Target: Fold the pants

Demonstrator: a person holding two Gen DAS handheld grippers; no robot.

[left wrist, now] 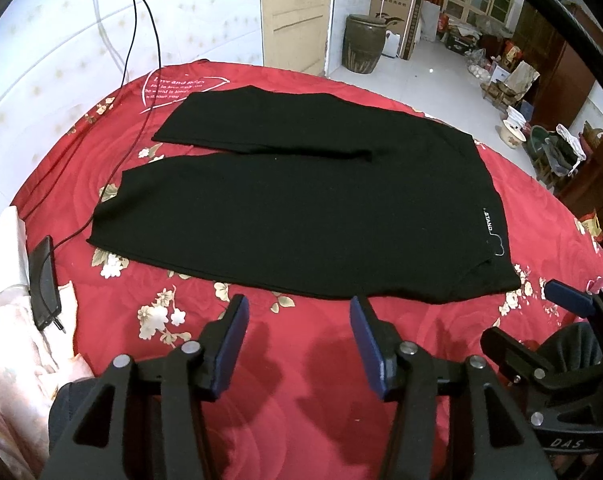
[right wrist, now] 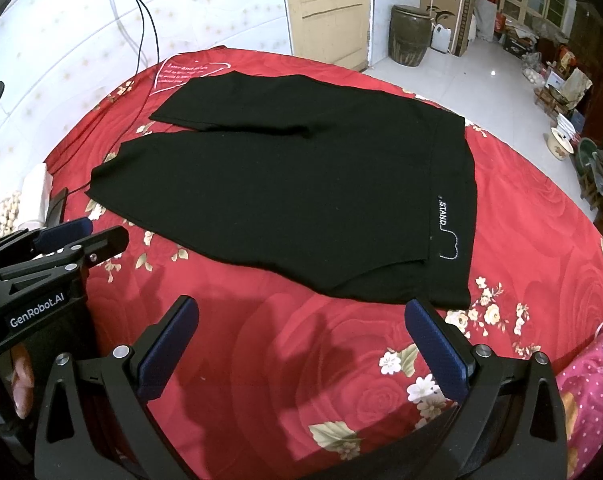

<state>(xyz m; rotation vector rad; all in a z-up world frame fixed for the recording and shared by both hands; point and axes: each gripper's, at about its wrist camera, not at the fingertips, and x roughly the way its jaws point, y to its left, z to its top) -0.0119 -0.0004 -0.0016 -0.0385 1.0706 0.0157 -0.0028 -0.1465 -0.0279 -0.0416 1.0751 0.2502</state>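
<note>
One pair of black knit pants [left wrist: 301, 208], one black phone [left wrist: 43, 282] and two black blue-padded tools, left [left wrist: 299, 306] and right [right wrist: 301, 308], were counted.

White stitched lettering "STAND" runs along the waistband of the flat black fabric pants [right wrist: 285, 184]. "GenRobot.AI" shows in white on the black plastic left gripper [right wrist: 83, 236] body. "DAS" sits on the black right gripper [left wrist: 557, 300] housing. The red floral quilted bedspread [left wrist: 285, 360] carries white script, perhaps "Love and..."; the rest is blurred.
</note>
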